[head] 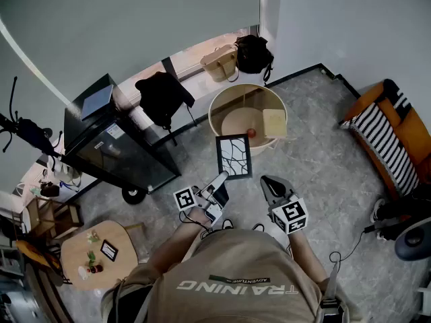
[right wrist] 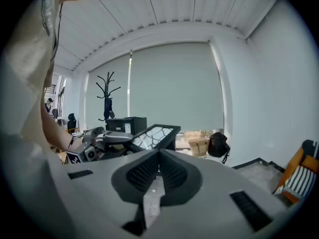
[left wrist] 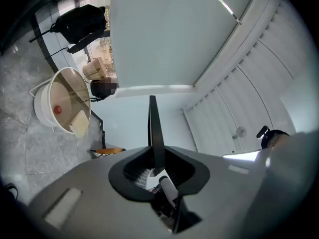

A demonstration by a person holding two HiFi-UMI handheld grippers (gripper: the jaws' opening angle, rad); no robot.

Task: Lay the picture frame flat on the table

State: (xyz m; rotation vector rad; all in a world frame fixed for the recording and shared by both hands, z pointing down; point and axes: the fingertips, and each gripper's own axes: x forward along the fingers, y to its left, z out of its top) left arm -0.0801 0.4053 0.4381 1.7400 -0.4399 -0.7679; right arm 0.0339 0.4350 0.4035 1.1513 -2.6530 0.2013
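Grip is the thing to mind at this step: the left gripper has its jaws closed on the lower edge of the picture frame, and the left gripper view shows that frame edge-on as a thin dark blade pinched between the pads; the frame is in the air in front of the person, above the floor, resting on nothing; the right gripper hangs just beside it with its jaws together and nothing between them. Ahead stands a round rimmed table that bears a red ball and a tan block; a small wooden table stands well apart at the person's left; I cannot tell which one is meant. From the right gripper view the frame looks tilted, not yet level; I judge the carrying part of the task is under way and the laying-down is not begun. To do it well, roll the left wrist so the patterned face turns upward and level before descending; choose bare surface away from ball and block; let one long edge touch first, then ease the rest down; the thin-edge pinch may slip, so the free right gripper could steady the far edge; open only once the frame lies supported.
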